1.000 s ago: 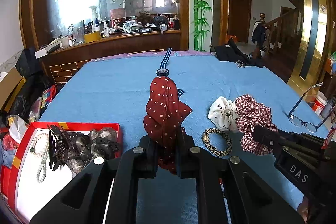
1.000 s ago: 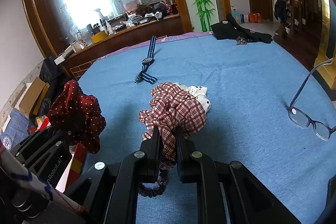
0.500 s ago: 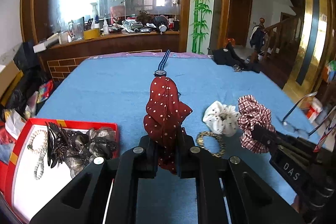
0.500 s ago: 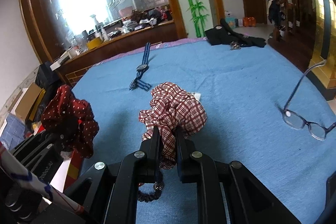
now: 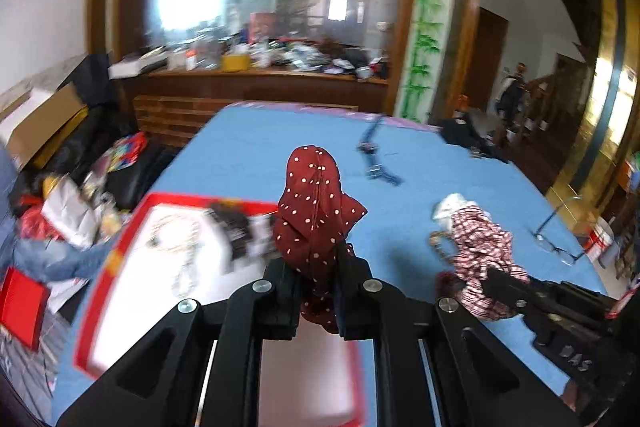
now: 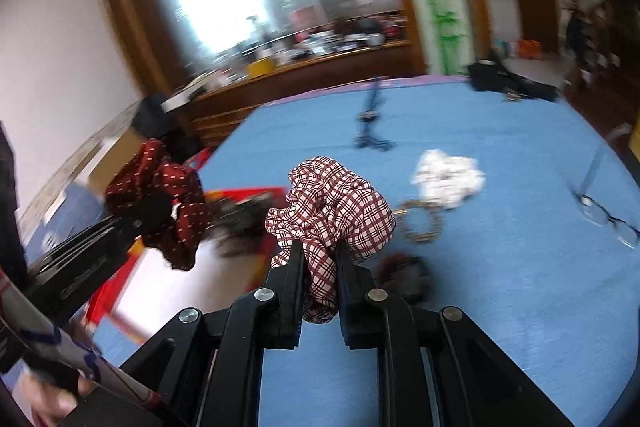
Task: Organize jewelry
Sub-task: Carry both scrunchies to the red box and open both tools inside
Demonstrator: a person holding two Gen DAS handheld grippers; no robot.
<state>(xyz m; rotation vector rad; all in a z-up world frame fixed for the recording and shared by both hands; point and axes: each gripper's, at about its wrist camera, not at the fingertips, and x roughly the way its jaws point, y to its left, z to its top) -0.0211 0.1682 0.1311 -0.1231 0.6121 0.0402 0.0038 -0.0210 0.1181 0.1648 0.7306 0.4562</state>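
Red polka-dot cloth fills the left gripper (image 5: 318, 283): its fingers are pinched on the dotted scrunchie (image 5: 316, 215), which stands up between them. Our right gripper (image 6: 318, 281) is likewise clamped on the checked scrunchie (image 6: 332, 211), bunched above the fingertips.

The relation we care about is tray to grippers. The red-rimmed tray (image 5: 120, 255) sits at the left edge of the blue cloth (image 5: 256, 151), with a bead necklace (image 5: 176, 239) and dark hair clips (image 5: 236, 227) in it, blurred by motion. In the left wrist view the tray lies directly under and to the left of the left gripper, so we judge this hand the nearer one and about ready to drop its load. The right gripper is further right, over bare cloth, with the tray rim off to its left past the other gripper, so it would have to travel left.

Toward the right side of the cloth lie a white scrunchie (image 6: 448, 179), a beaded hair tie (image 6: 420, 223) just beside it, and glasses (image 6: 608, 215) near the right edge. A watch (image 6: 370, 119) lies toward the far edge.
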